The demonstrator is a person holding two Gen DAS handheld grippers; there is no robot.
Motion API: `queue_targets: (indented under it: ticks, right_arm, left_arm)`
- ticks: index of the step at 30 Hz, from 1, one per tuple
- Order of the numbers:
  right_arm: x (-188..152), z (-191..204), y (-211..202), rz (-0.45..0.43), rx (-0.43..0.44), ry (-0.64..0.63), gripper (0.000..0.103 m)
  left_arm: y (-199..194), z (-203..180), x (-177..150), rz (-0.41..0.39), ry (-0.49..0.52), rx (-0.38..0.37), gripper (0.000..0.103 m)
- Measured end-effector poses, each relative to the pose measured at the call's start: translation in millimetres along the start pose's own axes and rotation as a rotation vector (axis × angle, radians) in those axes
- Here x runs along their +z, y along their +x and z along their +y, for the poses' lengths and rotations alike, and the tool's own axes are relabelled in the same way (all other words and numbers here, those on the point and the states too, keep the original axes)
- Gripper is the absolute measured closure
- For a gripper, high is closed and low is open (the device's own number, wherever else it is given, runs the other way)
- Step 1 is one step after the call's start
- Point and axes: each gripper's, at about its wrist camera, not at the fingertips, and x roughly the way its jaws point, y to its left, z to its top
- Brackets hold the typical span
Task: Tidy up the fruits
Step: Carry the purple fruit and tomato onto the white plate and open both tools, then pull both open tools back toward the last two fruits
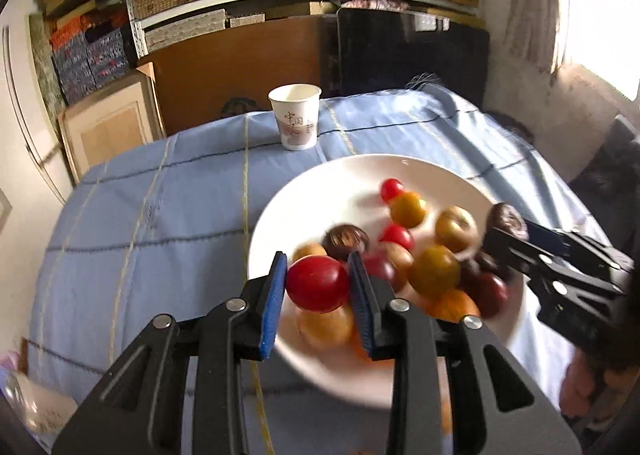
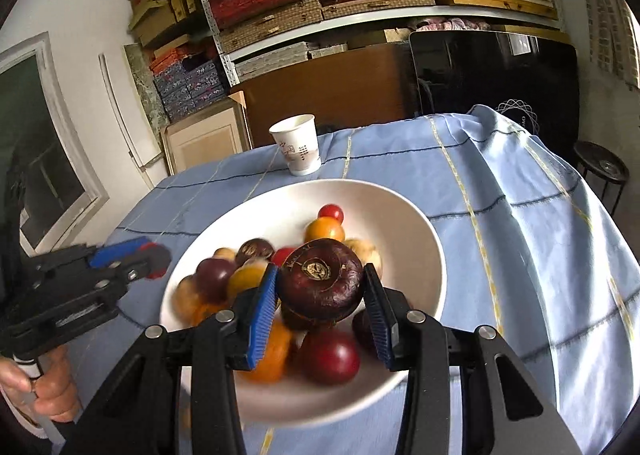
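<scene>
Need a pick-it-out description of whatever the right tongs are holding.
Start at the white bowl of small fruit on the blue checked cloth. Just above the pile, the right tongs pinch a dark maroon water chestnut. Unlike the smooth tomatoes beneath, it is dull, flattened, with a tan scar on top.

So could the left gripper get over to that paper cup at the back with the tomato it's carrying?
Probably yes. The left gripper is shut on a red tomato above the near edge of the white bowl, and the paper cup stands upright beyond it with only bare blue tablecloth around.
</scene>
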Motion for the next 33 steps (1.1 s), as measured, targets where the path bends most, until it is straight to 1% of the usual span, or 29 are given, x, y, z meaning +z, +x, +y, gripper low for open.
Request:
queue_targets:
  ticks: [1,2,3,4,5,8,9,12,14,16,18,19,20,21,24,26,27,28,30,33]
  right_arm:
    - [2.8,-0.7,5.4,-0.004,-0.012,-0.004,0.059]
    - [4.7,-1.2,7.7,-0.007,-0.015,-0.002,0.055]
    - [6.1,-1.8,8.5,-0.01,-0.011,0.004,0.046]
    - [7.9,-3.1,7.0,-0.019,-0.007,0.015,0.043]
    - [9.6,-3.5,4.1,-0.028,-0.004,0.019,0.043]
    - [12.2,-1.6,-9.7,-0.048,0.008,0.022,0.043]
    - [12.2,-0.5,-14.2,-0.052,0.014,0.023,0.043]
    - [7.7,5.6,-29.5,-0.064,0.034,0.025,0.042]
    - [-0.4,10.7,-40.3,-0.063,0.047,0.02,0.042]
    - [-11.7,17.0,-50.8,-0.057,0.059,0.003,0.041]
    - [-23.3,23.6,-60.2,-0.051,0.064,-0.019,0.038]
    - [-31.5,27.3,-64.3,-0.042,0.072,-0.029,0.036]
    - [-40.1,30.6,-67.0,-0.027,0.085,-0.035,0.036]
    - [-46.2,33.3,-68.0,-0.013,0.096,-0.039,0.035]
    - [-69.6,48.7,-61.4,0.075,0.114,-0.078,0.035]
    - [-80.0,61.7,-57.1,0.11,0.1,-0.13,0.035]
    - [-83.5,67.5,-56.4,0.119,0.089,-0.158,0.035]
    - [-87.7,74.8,-54.3,0.129,0.07,-0.197,0.035]
    - [-93.1,84.3,-50.8,0.132,0.044,-0.255,0.035]
    - [-97.1,87.9,-43.7,0.156,0.039,-0.276,0.035]
  left_arm:
    - [5.9,0.2,4.6,0.011,-0.004,0.019,0.05]
    - [8.7,0.8,7.6,0.016,-0.009,0.037,0.035]
    - [7.2,1.5,9.5,0.0,-0.021,0.065,0.018]
    - [1.3,1.3,10.0,-0.031,-0.021,0.093,0.018]
    - [-4.4,1.2,8.9,-0.047,-0.01,0.096,0.018]
    - [-24.1,2.0,2.3,-0.064,-0.01,0.114,0.017]
    - [-31.1,2.5,-1.2,-0.073,-0.012,0.119,0.015]
    - [-57.7,3.7,-19.2,-0.1,-0.015,0.158,0.009]
    - [-71.9,6.3,-32.7,-0.109,-0.027,0.172,0.007]
    - [-86.6,13.3,-55.4,-0.107,-0.069,0.165,0.005]
    - [-95.9,23.4,-86.3,-0.102,-0.135,0.12,0.005]
    - [-97.7,26.8,-99.0,-0.1,-0.155,0.111,0.005]
    - [-96.6,30.2,-110.5,-0.085,-0.174,0.116,0.005]
    - [-93.1,33.0,-121.6,-0.046,-0.179,0.137,0.005]
    - [-88.9,42.3,-145.1,0.023,-0.211,0.168,0.005]
    - [-90.8,44.9,-150.2,0.034,-0.213,0.184,0.005]
    - [-95.4,46.9,-151.6,0.025,-0.22,0.207,0.005]
    - [-96.9,47.3,-152.0,0.02,-0.224,0.215,0.005]
    - [-101.5,50.4,-153.3,0.015,-0.23,0.231,0.005]
    - [-101.7,52.2,-154.2,0.026,-0.234,0.248,0.005]
